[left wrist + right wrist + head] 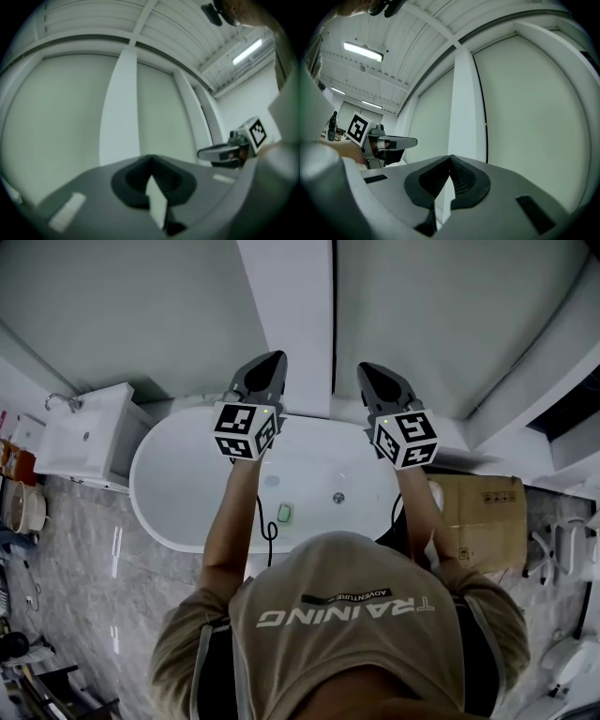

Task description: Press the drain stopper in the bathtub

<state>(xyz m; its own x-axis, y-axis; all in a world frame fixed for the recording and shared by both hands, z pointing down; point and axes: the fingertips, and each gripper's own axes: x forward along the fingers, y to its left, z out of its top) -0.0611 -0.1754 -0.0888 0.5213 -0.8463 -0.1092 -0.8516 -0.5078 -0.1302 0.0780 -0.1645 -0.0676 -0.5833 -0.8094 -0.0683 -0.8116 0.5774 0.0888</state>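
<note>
Right, the stopper [338, 497] sits on the floor of the tub [150, 486], about mid-length and untouched. A small green item [285, 513] lies near it, to its left, and a black cable [268, 532] hangs over the near rim beside that.

Both arms reach forward over the tub. I hold the left gripper [269, 365] and the right gripper [378, 377] side by side, noses aimed at the wall [141, 306] and white pillar [292, 315] beyond the far rim, not down at the drain.

In its own view the left gripper [151, 161] has its tips meeting with nothing between them; the right gripper [450, 160] is the same, closed and empty.

The tub interior is open under both tools. A sink [86, 432] stands just beside the left end, and a box [487, 517] just beside the right end.
</note>
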